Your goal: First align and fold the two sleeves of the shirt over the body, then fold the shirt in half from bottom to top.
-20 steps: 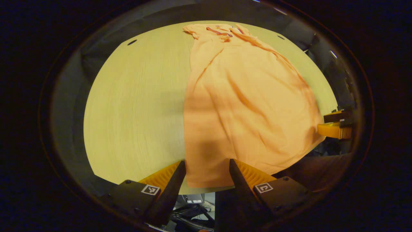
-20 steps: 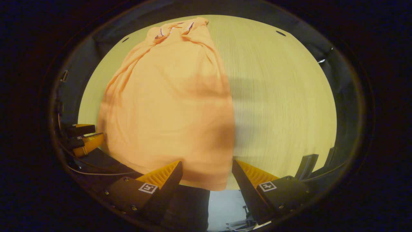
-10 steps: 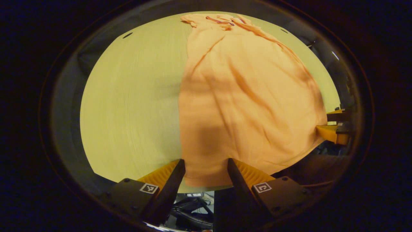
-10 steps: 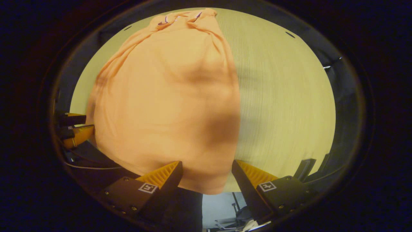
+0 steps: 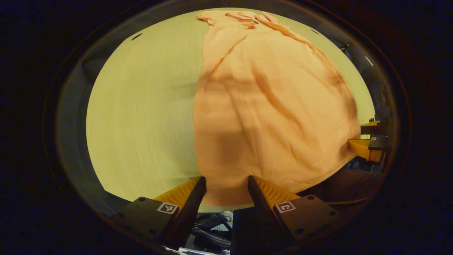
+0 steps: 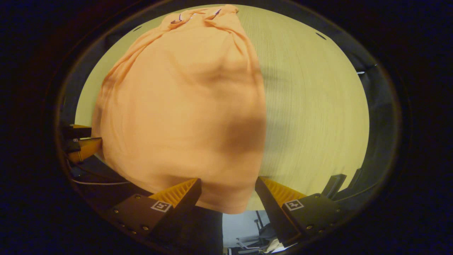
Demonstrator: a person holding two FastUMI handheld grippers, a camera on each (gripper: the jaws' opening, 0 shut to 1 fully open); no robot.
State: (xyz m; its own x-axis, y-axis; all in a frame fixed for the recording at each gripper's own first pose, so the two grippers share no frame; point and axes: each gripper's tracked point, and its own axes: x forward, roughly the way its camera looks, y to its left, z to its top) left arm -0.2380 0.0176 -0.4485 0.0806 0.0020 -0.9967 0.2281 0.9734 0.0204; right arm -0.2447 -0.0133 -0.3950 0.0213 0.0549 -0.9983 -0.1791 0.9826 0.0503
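Observation:
An orange shirt [image 5: 269, 106] lies flat on the wooden table [image 5: 141, 106], collar [image 5: 244, 17] at the far end and hem hanging a little over the near edge. Its sides look folded in over the body. My left gripper [image 5: 226, 182] is open, its fingers straddling the hem's left corner. In the right gripper view the same shirt [image 6: 184, 106] fills the left half, and my right gripper [image 6: 228, 182] is open around the hem's right corner. Each gripper also appears at the edge of the other's view: the right gripper [image 5: 368, 141] and the left gripper [image 6: 79, 143].
Bare table [image 6: 311, 106] stretches to the right of the shirt, and more lies to its left. Small dark holes [image 5: 136, 36] [image 6: 321, 35] mark the far corners. Below the near table edge I see floor and a chair [image 6: 254, 241].
Both grippers have edged forward over the hem, so the shirt looms larger and the collar sits higher in both views. The fingers stay apart.

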